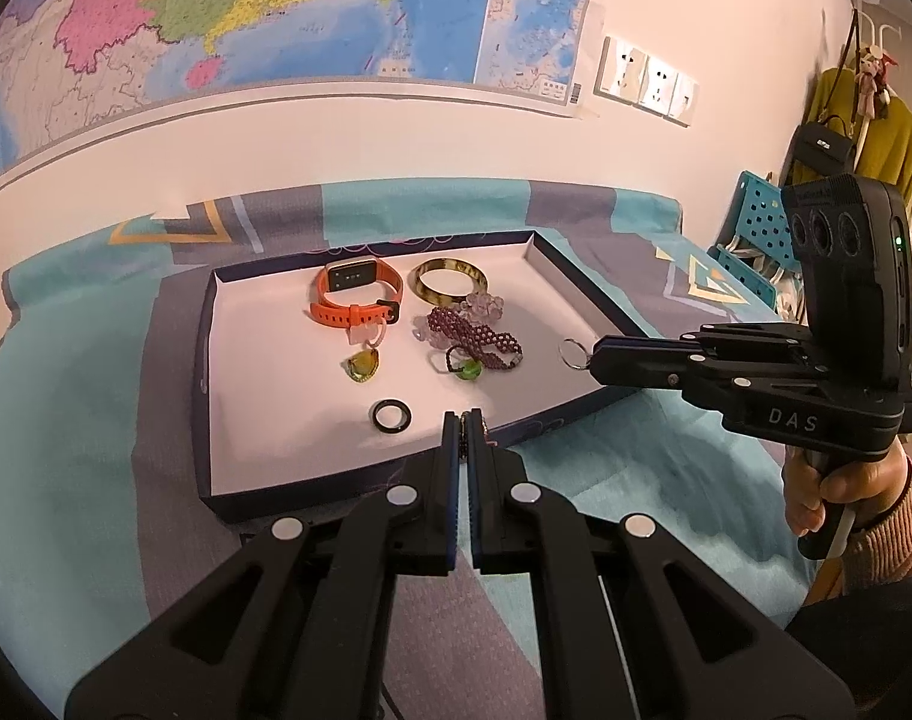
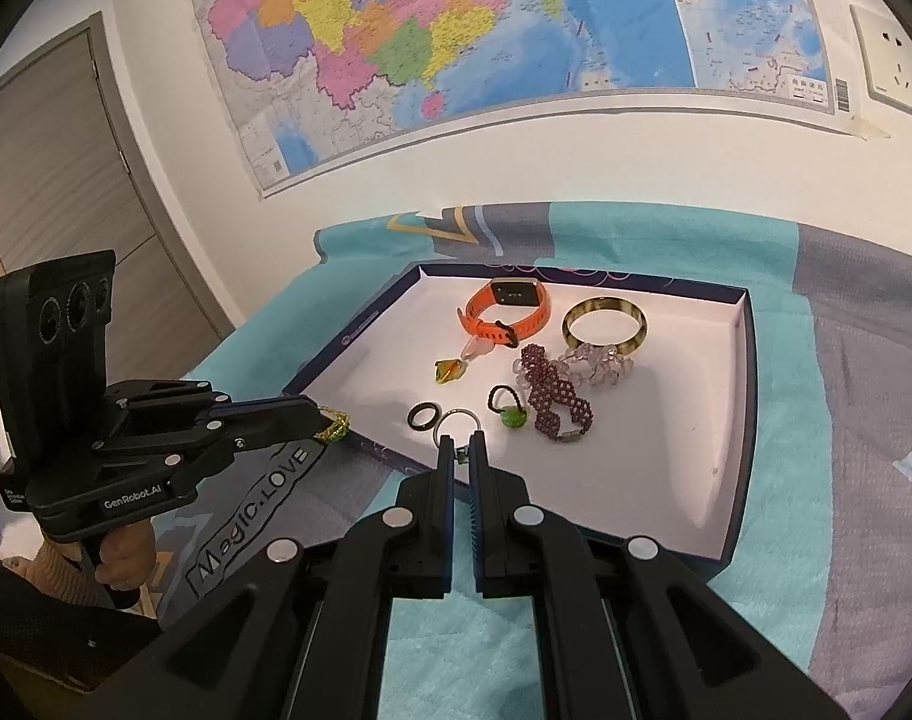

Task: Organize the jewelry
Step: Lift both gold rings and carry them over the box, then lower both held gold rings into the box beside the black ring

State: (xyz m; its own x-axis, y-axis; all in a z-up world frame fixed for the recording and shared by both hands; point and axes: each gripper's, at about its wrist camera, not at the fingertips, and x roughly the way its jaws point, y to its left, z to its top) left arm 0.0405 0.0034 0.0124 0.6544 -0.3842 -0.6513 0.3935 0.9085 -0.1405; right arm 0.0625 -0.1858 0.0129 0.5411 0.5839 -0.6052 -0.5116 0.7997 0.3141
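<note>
Right tongs (image 2: 462,450) pinch silver ring (image 2: 454,422) over tray (image 2: 741,420); watch (image 2: 507,309) inside.

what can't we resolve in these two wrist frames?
- Left wrist view: the piece in the left gripper is nearly all hidden by its fingers; the right wrist view shows only a gold-green bit.
- Silver ring in the right gripper: clamped part hidden.
- Orange watch display: too small to read.

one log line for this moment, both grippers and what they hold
left gripper: shut on gold-green ring | right gripper: shut on silver metal ring | both over shallow white-lined box
</note>
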